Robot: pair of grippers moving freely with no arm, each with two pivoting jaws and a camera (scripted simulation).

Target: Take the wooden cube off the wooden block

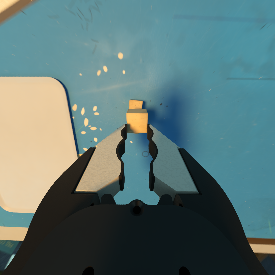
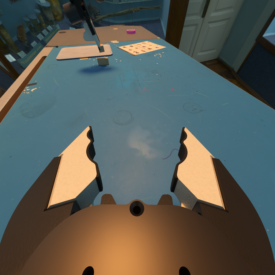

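The right gripper (image 2: pixel 136 129) is hovering with its jaws spread wide and nothing between them, low over the blue table (image 2: pixel 148 104). Far ahead, the wooden block (image 2: pixel 103 61) is sitting on the table, just in front of the pale mat (image 2: pixel 77 52). Above it, the left gripper (image 1: pixel 136 128) is pinching the wooden cube (image 1: pixel 136 121) between its fingertips, lifted clear of the block

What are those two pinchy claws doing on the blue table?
The left gripper has its jaws closed on the wooden cube and holds it up in the air. The wooden block it came from sits below on the blue table, beside a pale mat. The right gripper is far off with its jaws wide open, holding nothing.
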